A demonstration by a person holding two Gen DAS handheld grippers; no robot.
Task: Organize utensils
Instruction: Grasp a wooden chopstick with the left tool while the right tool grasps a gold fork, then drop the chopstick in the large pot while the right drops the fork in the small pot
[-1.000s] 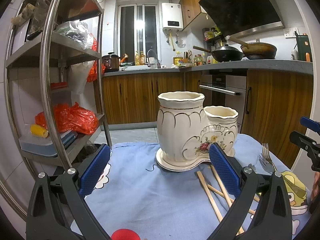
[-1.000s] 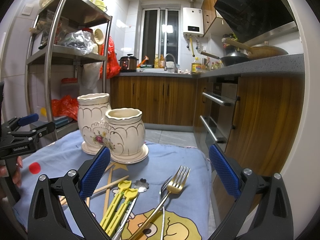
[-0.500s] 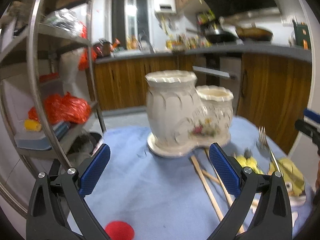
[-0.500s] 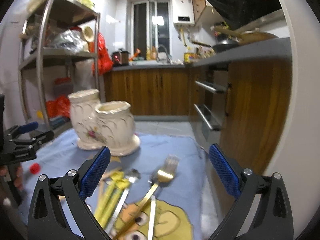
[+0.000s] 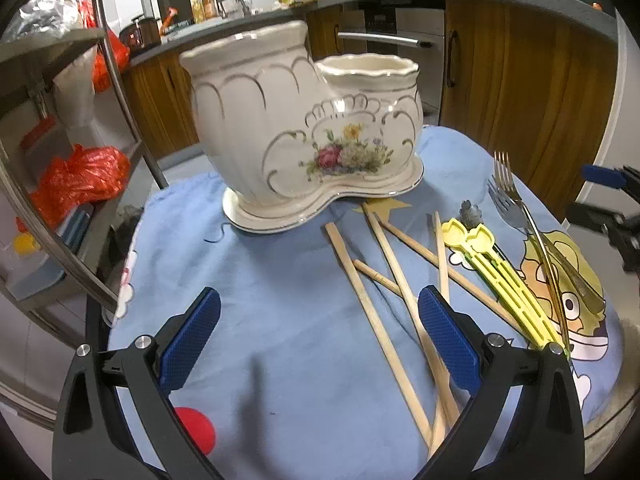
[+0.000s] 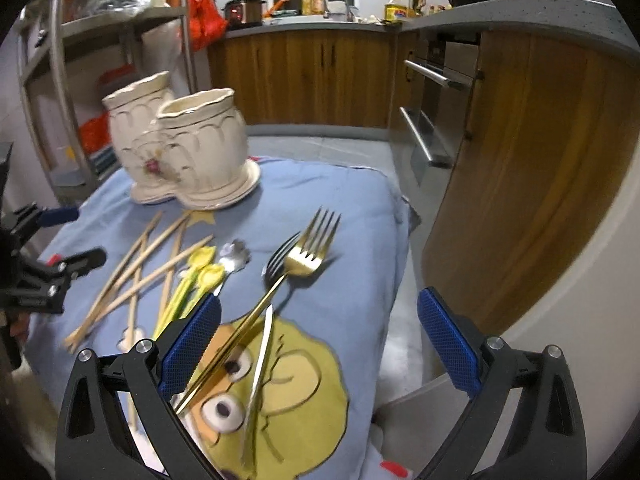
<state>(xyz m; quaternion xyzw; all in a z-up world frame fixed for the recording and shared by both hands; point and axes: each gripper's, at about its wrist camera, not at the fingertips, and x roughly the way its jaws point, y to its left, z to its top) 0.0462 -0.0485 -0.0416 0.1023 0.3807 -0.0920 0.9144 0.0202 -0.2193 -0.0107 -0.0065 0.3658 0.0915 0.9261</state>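
- On the blue cloth [image 5: 280, 320], beside the ceramic utensil holder [image 5: 304, 136], lie wooden chopsticks [image 5: 376, 320], yellow tongs [image 5: 500, 276] and a gold fork [image 6: 308, 252].
- Left gripper [image 5: 320, 336] and right gripper [image 6: 318, 338]: fingers spread wide, both empty.
- Chopsticks seem light, stiff and thin; I would pinch one at mid-length.
- The fork is probably slippery; better to take its handle.
- The holder looks fragile.

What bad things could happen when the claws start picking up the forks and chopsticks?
The wooden chopsticks lie crossed over each other, so lifting one could drag or flick the others. The gold fork rests across a silver fork, so a claw might pinch both or knock one aside. The forks also lie near the edge of the blue cloth, so a nudge could send one to the floor.
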